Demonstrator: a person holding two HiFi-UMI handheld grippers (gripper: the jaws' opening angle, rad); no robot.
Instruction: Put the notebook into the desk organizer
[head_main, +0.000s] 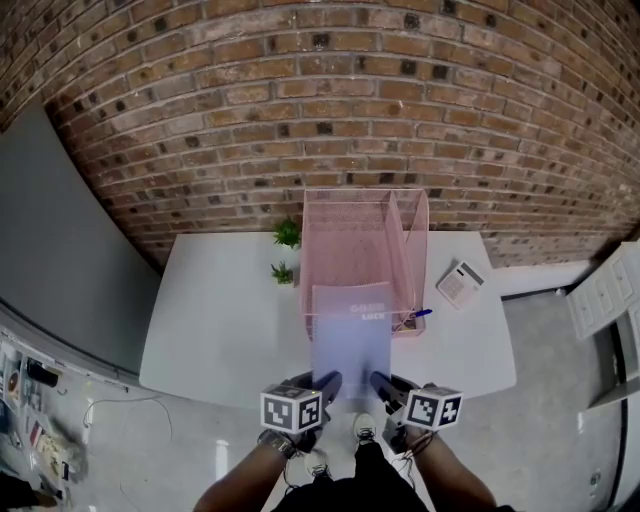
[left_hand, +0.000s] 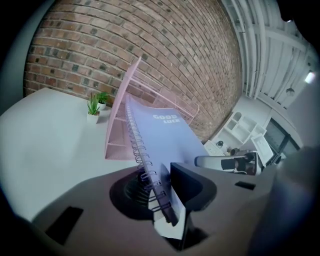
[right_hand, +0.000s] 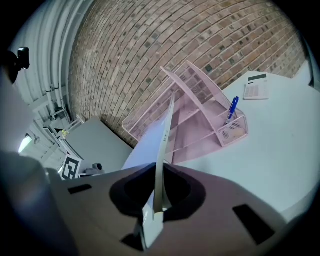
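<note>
Item, nearest you: left gripper (head_main: 328, 381), jaws closed on the spiral-bound edge of the notebook (head_main: 350, 335); right gripper (head_main: 381, 381), jaws pinched tight on its opposite, thin edge. The notebook hung between them clear of the table (head_main: 215, 320), lavender cover up, its far end reaching over the front of the desk organizer (head_main: 413, 245); whether it sat in a slot could not be told. Hazards, as judged: your left hold lay on wire coils, which could slide and let that side sag; letting go unevenly would twist the notebook and drop it short; the leading edge might catch the mesh lip and shove the light organizer back. Item: desk organizer, pink mesh, stepped tiers, nothing seen in them apart from the notebook's end. Item: small cup (right_hand: 233, 131) at its front right corner, holding one blue pen (head_main: 421, 313). Item, beyond: two small pots, each with a green plant (head_main: 288, 233). Calculator (head_main: 460, 283) loose on the table at right.
</note>
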